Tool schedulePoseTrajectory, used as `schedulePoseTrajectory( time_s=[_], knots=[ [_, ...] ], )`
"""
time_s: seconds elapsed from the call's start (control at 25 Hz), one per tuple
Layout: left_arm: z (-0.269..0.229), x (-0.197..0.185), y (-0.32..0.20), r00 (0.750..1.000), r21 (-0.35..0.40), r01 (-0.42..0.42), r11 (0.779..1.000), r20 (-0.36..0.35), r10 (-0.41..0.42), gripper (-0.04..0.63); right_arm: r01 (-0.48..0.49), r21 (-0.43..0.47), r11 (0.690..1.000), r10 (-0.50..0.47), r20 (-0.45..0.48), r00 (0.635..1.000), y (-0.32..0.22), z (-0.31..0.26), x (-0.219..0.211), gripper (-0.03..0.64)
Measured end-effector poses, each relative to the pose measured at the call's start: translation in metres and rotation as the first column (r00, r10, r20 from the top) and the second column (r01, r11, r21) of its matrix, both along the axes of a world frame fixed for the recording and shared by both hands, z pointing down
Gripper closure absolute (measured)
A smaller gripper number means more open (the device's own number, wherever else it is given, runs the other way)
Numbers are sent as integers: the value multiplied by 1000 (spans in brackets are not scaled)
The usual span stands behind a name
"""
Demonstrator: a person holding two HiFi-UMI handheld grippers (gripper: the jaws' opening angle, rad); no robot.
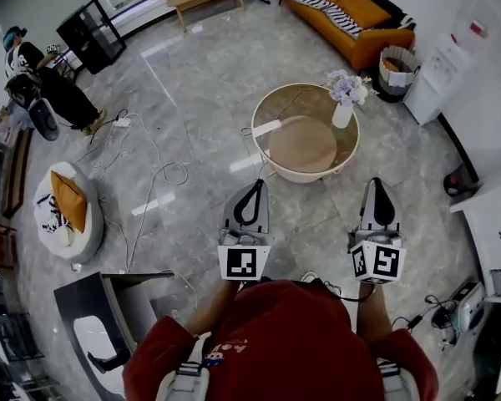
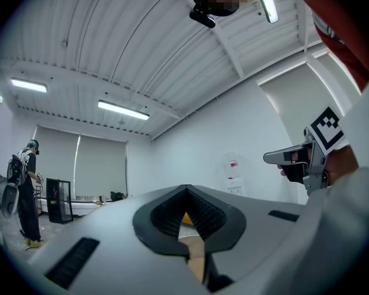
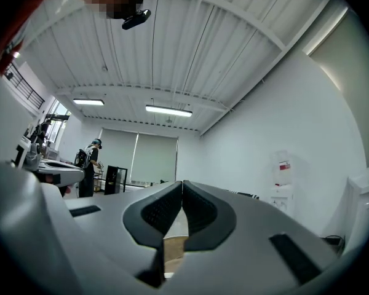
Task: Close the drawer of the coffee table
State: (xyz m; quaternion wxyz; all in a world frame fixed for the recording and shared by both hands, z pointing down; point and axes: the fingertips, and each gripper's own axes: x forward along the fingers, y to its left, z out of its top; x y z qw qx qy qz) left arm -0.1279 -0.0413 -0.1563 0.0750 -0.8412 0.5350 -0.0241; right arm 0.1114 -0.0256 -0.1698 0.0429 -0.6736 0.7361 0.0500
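While the left hand-held gripper (image 1: 255, 187) and right hand-held gripper (image 1: 377, 185) sit closed and empty, the coffee table (image 1: 305, 176) is well apart. I'd drop low and push the drawer square-on.

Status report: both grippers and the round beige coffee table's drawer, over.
Left gripper shut, empty; right gripper same. Round beige coffee table ahead, untouched; drawer state unreadable. White vase of flowers on top.
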Motion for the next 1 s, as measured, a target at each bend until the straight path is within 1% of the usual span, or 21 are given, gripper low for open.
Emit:
schedulePoseTrajectory(
  time_s=[0.08, 0.16, 0.28, 0.76, 1.0],
  knots=[
    [-2, 2, -1, 1000, 1, -10, 1000, 8, 10, 586, -11, 1, 1000, 11, -1, 1000, 1, -2, 3, 595],
    [-3, 2, -1, 1000, -2, -14, 1000, -6, 14, 586, -15, 0, 1000, 15, 2, 1000, 1, -3, 2, 595],
    [-5, 0, 0, 1000, 7, -14, 1000, -11, 14, 586, -13, -1, 1000, 13, 2, 1000, 2, -3, -1, 595],
    [-3, -1, 4, 1000, 1, -11, 1000, -17, 11, 586, 0, -2, 1000, 0, -11, 1000, 4, -4, -6, 595],
    [-8, -1, 9, 1000, 18, -11, 1000, -24, 12, 586, 4, 1, 1000, -4, -15, 1000, 8, -6, -8, 595]
  ],
)
